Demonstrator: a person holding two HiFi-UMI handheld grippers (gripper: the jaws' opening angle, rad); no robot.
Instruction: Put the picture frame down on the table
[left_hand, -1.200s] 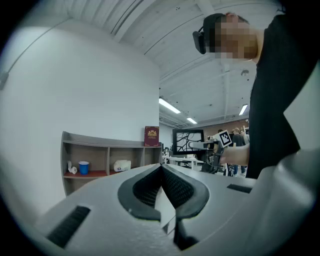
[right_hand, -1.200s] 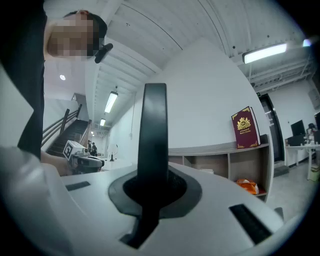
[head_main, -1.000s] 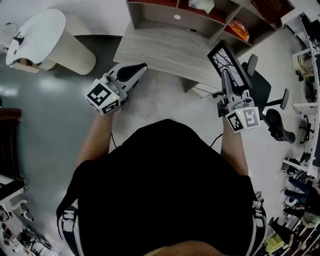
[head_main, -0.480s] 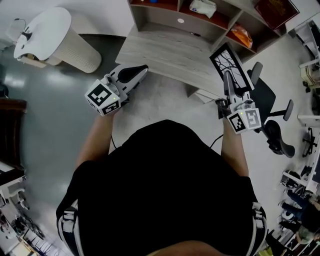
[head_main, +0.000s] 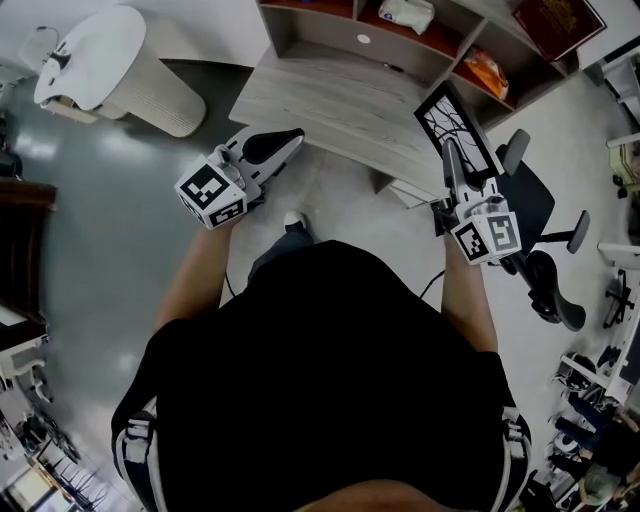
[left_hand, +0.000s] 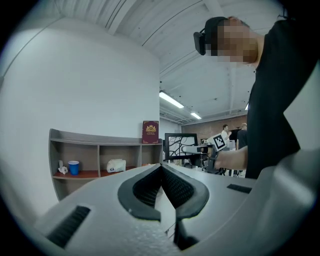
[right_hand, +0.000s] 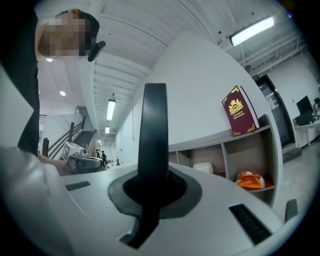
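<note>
Clamping one black rectangular picture frame near the pale wood-grain table, the right gripper pinches tight; the left gripper, before that table, is closed, empty.

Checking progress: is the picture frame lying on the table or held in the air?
Held in the air: the right claw is shut on the picture frame, off the table.

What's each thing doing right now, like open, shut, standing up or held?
Picture frame, held up off the table.
Right claw, shut on the picture frame.
Left claw, shut, empty.
Red book, standing upright on top of the shelves.
Blue cup, upright inside the shelves.
</note>
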